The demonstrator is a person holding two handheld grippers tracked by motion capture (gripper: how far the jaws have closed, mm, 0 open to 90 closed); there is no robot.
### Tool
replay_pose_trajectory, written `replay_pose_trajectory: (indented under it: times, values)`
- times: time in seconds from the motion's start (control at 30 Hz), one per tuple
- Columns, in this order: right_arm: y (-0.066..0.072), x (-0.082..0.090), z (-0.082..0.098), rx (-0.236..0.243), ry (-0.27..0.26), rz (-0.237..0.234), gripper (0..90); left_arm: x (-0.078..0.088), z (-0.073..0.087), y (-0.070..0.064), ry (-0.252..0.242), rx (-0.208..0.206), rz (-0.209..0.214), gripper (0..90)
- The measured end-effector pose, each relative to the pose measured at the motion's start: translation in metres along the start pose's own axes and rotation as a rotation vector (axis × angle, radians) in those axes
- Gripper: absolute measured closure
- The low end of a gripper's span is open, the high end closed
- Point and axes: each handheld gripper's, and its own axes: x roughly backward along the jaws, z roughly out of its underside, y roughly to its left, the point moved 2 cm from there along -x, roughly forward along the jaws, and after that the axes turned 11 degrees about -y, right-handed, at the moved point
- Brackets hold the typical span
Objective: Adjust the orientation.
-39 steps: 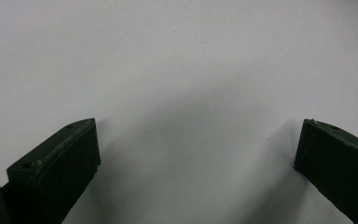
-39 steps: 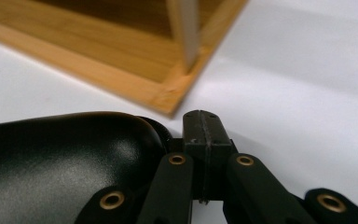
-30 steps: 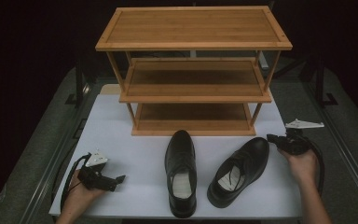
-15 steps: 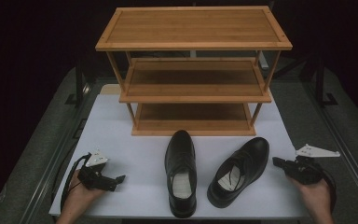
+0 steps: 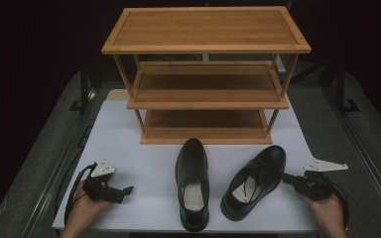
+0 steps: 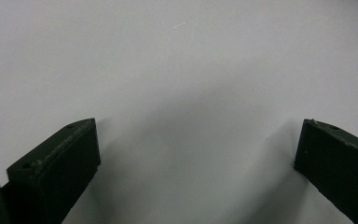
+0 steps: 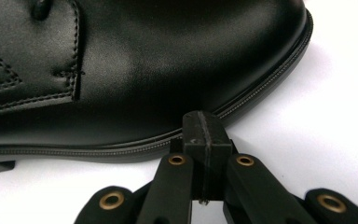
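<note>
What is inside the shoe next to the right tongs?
In the right shoe a pale insole with a dark mark shows at the heel; the toe end is covered by the upper. The shut right tongs stay outside, beside its sole.

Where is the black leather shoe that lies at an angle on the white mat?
In the high view the angled black leather shoe lies right of the straight black shoe, before the wooden rack, the shut right gripper beside it.

black shoe [image 5: 256, 179], upright, on white mat [image 5: 129, 144]
</note>
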Motion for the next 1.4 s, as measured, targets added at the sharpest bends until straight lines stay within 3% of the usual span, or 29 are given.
replay_pose_trajectory:
  times: [0.37,1.0,1.1,1.13,1.4]
  values:
    - [-0.002,-0.022,-0.013,0.016,0.01,-0.026,90.0,0.0,0.0,0.0,0.001,0.001,0.001,0.0]
    - [0.021,-0.071,-0.039,0.086,0.028,-0.087,90.0,0.0,0.0,0.0,0.001,0.001,0.001,0.0]
    - [0.022,-0.069,-0.039,0.085,0.02,-0.089,90.0,0.0,0.0,0.0,0.001,0.0,0.001,0.0]
    - [0.024,-0.062,-0.037,0.07,0.004,-0.112,90.0,0.0,0.0,0.0,0.001,0.0,0.001,0.0]
    - [0.038,-0.034,-0.018,0.062,-0.002,-0.144,90.0,0.0,0.0,0.0,0.001,-0.001,0.001,0.0]
